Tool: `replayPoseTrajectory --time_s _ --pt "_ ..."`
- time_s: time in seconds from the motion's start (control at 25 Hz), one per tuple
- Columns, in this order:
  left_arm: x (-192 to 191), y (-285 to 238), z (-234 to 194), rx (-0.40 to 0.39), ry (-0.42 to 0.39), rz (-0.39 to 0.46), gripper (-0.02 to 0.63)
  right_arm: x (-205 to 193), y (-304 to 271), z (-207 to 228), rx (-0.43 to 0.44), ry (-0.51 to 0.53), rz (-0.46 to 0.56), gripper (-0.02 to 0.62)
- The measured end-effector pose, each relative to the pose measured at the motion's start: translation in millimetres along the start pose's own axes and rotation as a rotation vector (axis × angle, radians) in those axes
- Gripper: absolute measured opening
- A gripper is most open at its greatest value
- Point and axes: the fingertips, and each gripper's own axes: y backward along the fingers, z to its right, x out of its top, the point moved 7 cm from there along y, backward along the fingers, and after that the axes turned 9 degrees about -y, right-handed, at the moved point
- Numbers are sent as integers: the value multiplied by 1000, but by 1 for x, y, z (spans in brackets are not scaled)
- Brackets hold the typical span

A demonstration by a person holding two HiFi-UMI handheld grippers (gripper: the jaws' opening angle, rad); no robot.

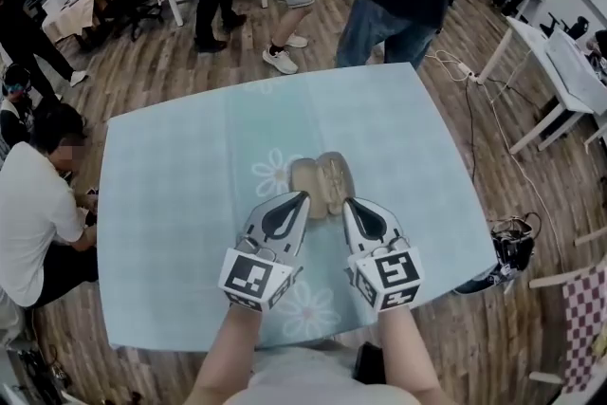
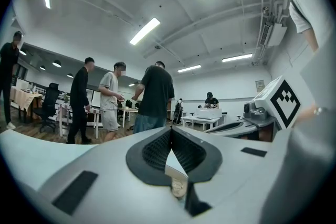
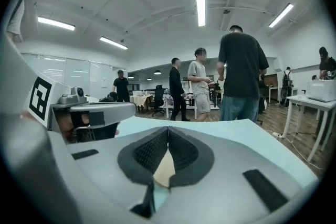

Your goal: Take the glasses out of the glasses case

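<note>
Both grippers closed beside the glasses case on the table

The left gripper [image 1: 302, 202] and the right gripper [image 1: 349, 206] each have their jaw tips pressed together with nothing held. The beige glasses case [image 1: 322, 181] lies mid-table on the pale blue tablecloth [image 1: 180, 204], just beyond and between the two tips, showing two halves side by side; I cannot tell whether glasses lie inside.

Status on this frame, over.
Left gripper shut, right gripper shut, both tips at the glasses case. Case lies on the table; no glasses out. Nothing blocking.
</note>
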Motion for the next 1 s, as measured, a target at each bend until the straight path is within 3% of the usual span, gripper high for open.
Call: replayPoseTrajectory --time_s 0.52,0.64,0.72,0.88,1.0 --pt "-22 -62 -34 -55 -49 -49 8 -21 -61 34 -82 -25 -128 12" --pt "-35 -75 -40 -82 -54 -74 8 -27 -73 41 -95 -18 -164 99" --pt "-44 -83 -45 -94 -54 -97 8 -32 -80 46 -113 -14 -189 100" --pt "-56 -89 -51 -95 -31 -125 8 -42 -95 55 -147 -20 -273 78" --pt "-65 -90 -52 -97 -24 -145 8 -53 -107 61 -154 -69 -392 78"
